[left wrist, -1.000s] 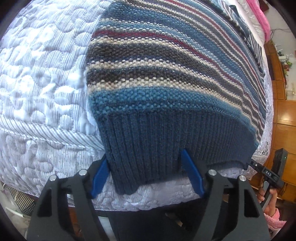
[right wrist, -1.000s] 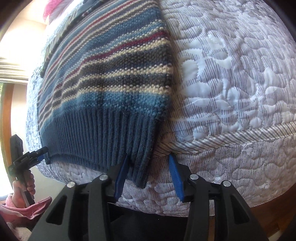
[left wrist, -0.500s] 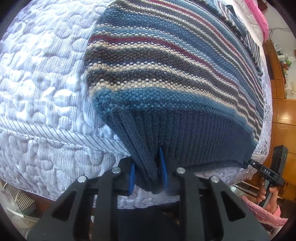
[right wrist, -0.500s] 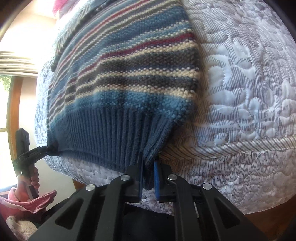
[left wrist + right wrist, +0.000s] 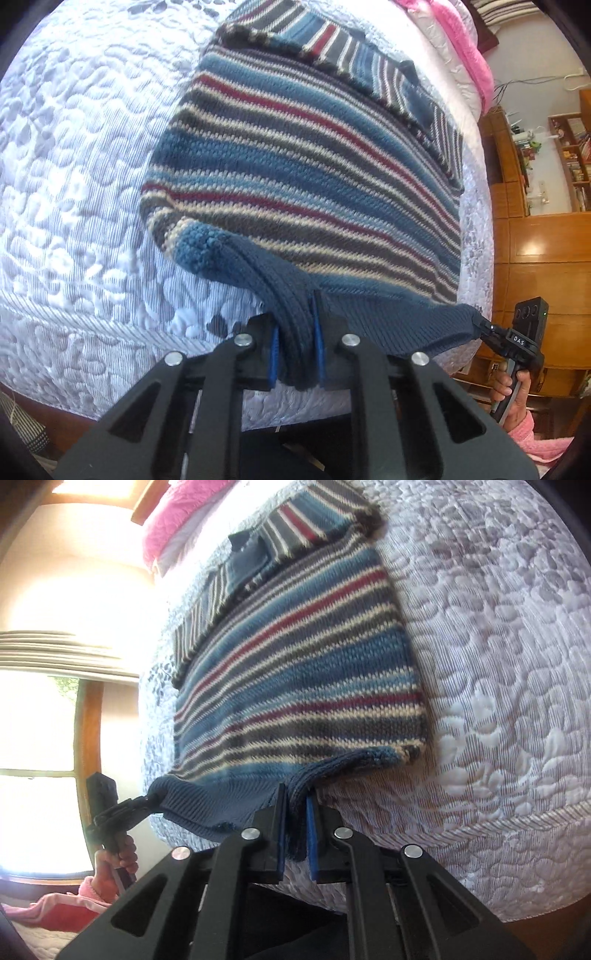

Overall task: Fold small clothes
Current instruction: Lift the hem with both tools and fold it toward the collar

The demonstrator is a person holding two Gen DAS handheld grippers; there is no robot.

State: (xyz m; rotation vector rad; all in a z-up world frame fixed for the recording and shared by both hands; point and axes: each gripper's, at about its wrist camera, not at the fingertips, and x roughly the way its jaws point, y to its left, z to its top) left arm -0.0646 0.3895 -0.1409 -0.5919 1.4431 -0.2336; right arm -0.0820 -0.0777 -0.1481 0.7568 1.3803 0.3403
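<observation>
1. I have the left gripper clamped on the dark navy ribbed hem of the blue, cream and maroon striped knitted sweater, at its left corner; the blue-padded jaws stand narrow with a thick bunch of rib between them.
2. My right gripper pinches the same hem at the opposite corner — it also shows from the left wrist at about 4 o'clock, tip buried in knit.
3. I judge the two corner grips are there so the bottom edge lifts evenly and can be carried towards 12 o'clock, over the body to the collar end, for a crosswise fold.
4. The sweater lies flat on the pale grey quilted bedspread, hem nearest me at the mattress edge, sleeves already folded across the far end.
5. The hem between the grips hangs in a slack curve — not yet clear of the bed along its whole length, as far as I can tell.
6. Hard to make out: how many layers each jaw holds, since the pads hide the fabric edge.
7. The pink padded bedding at 11 o'clock is cut off, and the window glare washes out the left grip's surroundings.
</observation>
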